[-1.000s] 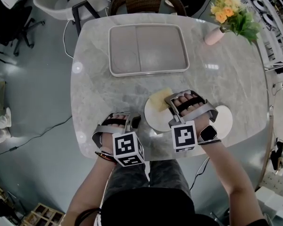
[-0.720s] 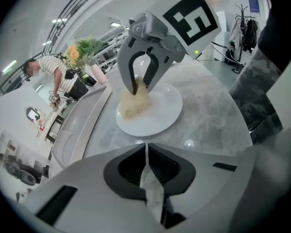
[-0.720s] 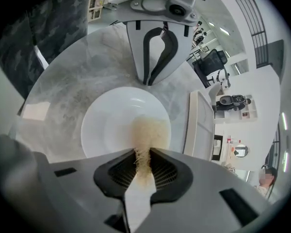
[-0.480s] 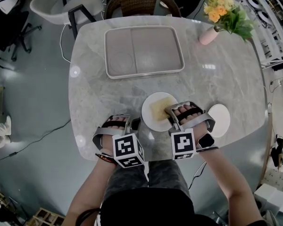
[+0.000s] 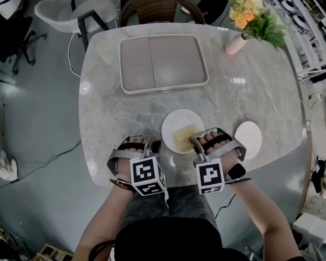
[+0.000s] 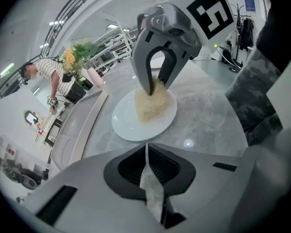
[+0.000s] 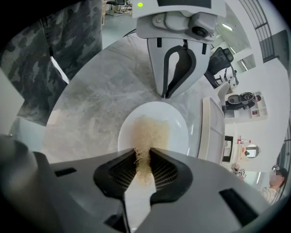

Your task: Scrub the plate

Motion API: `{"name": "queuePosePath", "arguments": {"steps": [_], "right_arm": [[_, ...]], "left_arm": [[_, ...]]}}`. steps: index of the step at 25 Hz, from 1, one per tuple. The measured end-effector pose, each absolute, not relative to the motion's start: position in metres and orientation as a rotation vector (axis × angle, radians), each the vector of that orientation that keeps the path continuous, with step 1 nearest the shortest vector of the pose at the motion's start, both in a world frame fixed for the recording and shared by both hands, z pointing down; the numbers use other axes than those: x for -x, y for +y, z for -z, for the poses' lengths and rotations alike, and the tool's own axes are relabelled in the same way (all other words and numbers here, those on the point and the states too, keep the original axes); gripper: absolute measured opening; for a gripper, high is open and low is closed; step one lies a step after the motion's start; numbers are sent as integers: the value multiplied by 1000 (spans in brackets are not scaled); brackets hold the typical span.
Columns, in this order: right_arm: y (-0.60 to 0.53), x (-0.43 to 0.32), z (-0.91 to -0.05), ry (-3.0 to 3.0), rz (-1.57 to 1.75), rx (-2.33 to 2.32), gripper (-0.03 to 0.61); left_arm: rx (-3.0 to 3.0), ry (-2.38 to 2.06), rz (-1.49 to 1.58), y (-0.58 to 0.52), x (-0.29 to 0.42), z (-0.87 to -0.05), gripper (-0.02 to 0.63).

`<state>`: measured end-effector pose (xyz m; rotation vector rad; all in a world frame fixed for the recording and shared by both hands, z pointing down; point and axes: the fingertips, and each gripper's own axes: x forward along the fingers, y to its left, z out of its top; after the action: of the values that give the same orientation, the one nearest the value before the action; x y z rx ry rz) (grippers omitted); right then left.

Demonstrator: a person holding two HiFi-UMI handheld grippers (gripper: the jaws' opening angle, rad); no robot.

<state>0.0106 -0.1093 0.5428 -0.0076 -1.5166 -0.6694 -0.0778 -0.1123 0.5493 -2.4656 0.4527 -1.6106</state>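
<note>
Your right gripper [image 5: 193, 141] is clenched on the pale-yellow fibrous scrub pad [image 5: 183, 137], pressing it onto the round white plate [image 5: 175, 120] at the grey marble table [image 5: 250, 91]'s near edge, while your left gripper [image 5: 154, 143], jaws closed on nothing, sits at the plate's left rim, probably bracing it.

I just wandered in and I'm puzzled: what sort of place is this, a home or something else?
Probably a lab or office workspace staged as a dining spot. The marble table with its flower vase and white plate stands among office chairs and metal shelving.
</note>
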Motion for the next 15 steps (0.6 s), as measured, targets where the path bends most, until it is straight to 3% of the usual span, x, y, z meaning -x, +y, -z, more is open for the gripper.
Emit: {"name": "queuePosePath", "arguments": {"steps": [15], "right_arm": [[-63, -6, -537, -1525, 622, 95, 69]], "left_arm": [[2449, 465, 1626, -95, 81, -547, 26]]}}
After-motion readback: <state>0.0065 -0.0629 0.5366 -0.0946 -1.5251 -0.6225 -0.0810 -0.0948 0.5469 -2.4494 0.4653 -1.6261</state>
